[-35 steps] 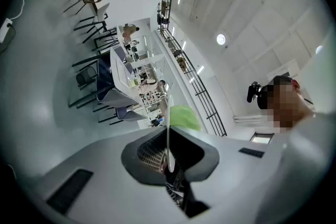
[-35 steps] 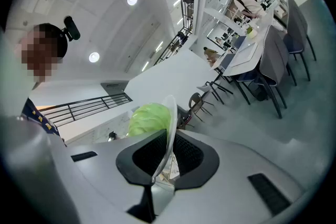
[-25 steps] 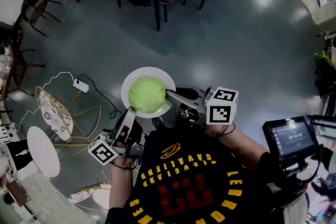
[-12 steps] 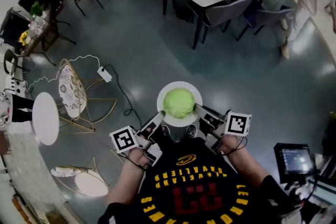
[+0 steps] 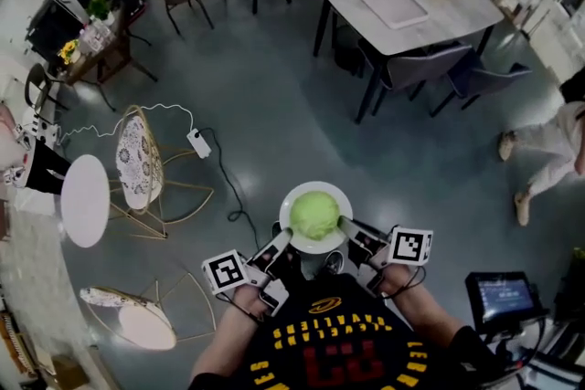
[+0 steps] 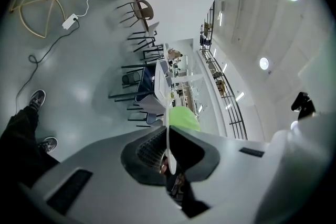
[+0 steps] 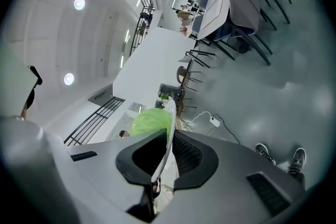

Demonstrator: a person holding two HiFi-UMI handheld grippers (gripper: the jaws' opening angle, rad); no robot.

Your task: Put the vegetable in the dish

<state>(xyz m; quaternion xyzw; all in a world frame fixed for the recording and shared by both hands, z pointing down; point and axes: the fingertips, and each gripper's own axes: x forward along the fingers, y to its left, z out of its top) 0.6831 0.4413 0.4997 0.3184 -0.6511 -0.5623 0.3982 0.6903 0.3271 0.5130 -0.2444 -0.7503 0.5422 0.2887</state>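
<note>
Clamping opposite rims of the round white dish [image 5: 303, 189], left gripper [image 5: 284, 238] and right gripper [image 5: 346, 224] could tilt it, rolling the pale-green vegetable [image 5: 315, 213] off

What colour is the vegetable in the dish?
The vegetable is light green, in a white dish; clearest in the head view.

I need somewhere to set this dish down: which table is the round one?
The white table at the far left, beside the patterned chair; the grey table among dark chairs is rectangular.
</note>
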